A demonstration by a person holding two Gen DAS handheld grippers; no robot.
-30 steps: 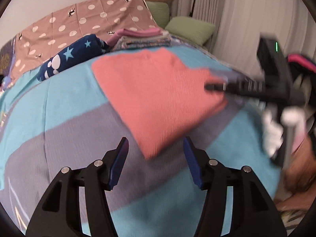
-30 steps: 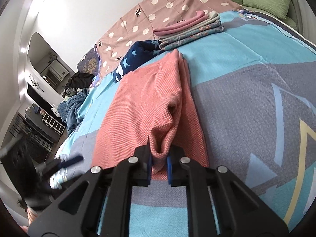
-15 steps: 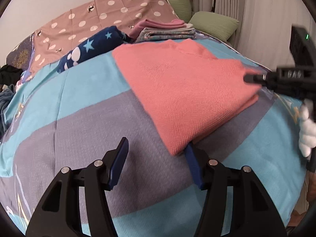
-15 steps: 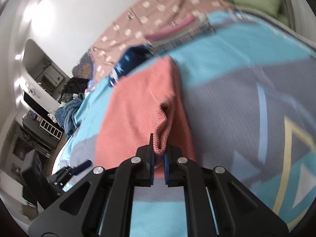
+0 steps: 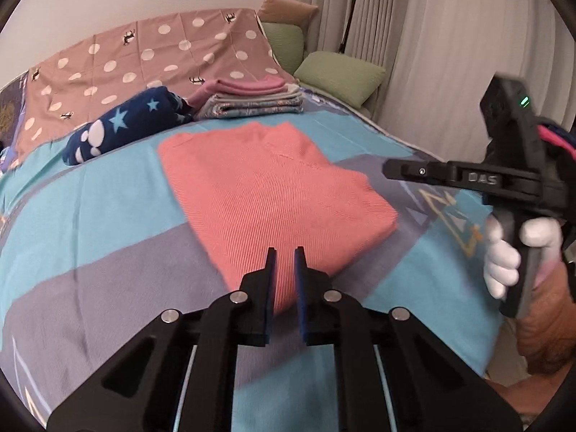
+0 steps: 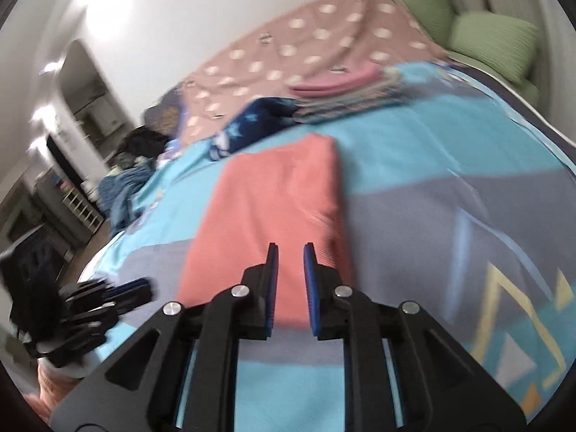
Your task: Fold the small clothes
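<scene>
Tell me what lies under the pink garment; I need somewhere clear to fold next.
The pink garment lies flat on the blue and grey bedspread. Only the bedspread shows around its edges; whatever is beneath its middle is covered.

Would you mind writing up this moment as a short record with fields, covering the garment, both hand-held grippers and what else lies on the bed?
garment: coral knit top, folded, lying flat on the bedspread
left hand-held gripper: jaws narrowed over the top's near corner; grip cannot be confirmed
right hand-held gripper: jaws slightly apart, holding nothing, above the top's near edge
finished pile: folded clothes stack behind the top
beside pile: navy star-print bundle
image quality: right wrist view blurred
</scene>
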